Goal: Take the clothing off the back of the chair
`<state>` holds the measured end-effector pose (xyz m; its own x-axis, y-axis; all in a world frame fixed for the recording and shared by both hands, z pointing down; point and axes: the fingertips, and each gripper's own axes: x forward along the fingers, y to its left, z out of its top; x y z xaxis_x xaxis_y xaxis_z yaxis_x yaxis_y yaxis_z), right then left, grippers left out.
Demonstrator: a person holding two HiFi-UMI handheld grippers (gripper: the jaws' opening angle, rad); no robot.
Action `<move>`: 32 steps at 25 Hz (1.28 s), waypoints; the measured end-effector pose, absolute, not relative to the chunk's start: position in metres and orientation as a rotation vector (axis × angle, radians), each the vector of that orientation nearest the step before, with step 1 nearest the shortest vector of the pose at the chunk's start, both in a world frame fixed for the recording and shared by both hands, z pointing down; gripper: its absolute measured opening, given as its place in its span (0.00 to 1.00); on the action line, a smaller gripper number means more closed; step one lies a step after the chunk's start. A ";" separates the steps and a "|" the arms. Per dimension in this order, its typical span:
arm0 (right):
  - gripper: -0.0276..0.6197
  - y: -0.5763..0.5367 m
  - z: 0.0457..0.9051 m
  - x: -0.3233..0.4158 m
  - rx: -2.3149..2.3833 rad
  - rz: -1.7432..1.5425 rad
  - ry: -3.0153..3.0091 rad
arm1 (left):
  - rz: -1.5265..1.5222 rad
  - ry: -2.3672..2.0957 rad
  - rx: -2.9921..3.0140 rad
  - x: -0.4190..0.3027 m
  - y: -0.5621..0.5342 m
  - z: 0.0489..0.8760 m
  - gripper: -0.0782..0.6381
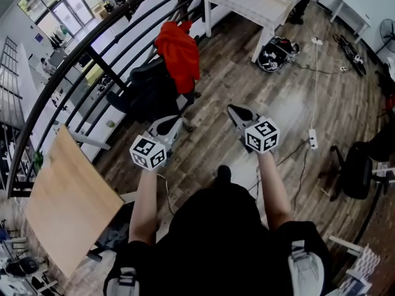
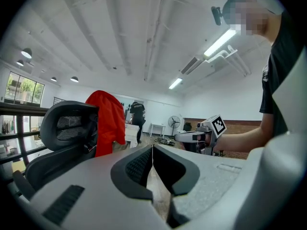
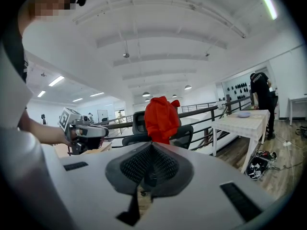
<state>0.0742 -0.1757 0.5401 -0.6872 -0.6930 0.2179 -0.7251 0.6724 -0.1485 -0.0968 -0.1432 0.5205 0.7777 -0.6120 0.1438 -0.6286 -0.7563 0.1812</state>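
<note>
A red garment (image 1: 179, 53) hangs over the back of a black office chair (image 1: 147, 94) beside the railing. Both grippers are held out short of the chair, apart from it. My left gripper (image 1: 173, 122) is shut with nothing between its pads, and so is my right gripper (image 1: 235, 111). In the left gripper view the red garment (image 2: 108, 121) drapes the chair (image 2: 64, 128) ahead at the left, beyond the shut left gripper (image 2: 152, 150). In the right gripper view the garment (image 3: 161, 119) hangs straight ahead, above the shut right gripper (image 3: 151, 150).
A black curved railing (image 1: 92, 48) runs behind the chair. A white table (image 1: 247, 2) stands at the back, with a bag (image 1: 276, 53) on the floor by its leg. A wooden board (image 1: 68, 202) lies at the left. A power strip and cables (image 1: 313, 139) trail at the right.
</note>
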 end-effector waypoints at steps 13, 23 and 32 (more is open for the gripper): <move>0.04 -0.239 0.542 0.071 0.934 0.305 -2.805 | 0.095 -1.189 2.661 -0.093 -0.180 0.519 0.11; 0.04 -0.256 0.554 0.076 0.790 0.301 -2.831 | 0.100 -1.304 2.605 -0.080 -0.186 0.521 0.11; 0.04 -0.266 0.557 0.093 0.765 0.293 -2.825 | 0.097 -1.308 2.601 -0.056 -0.192 0.529 0.11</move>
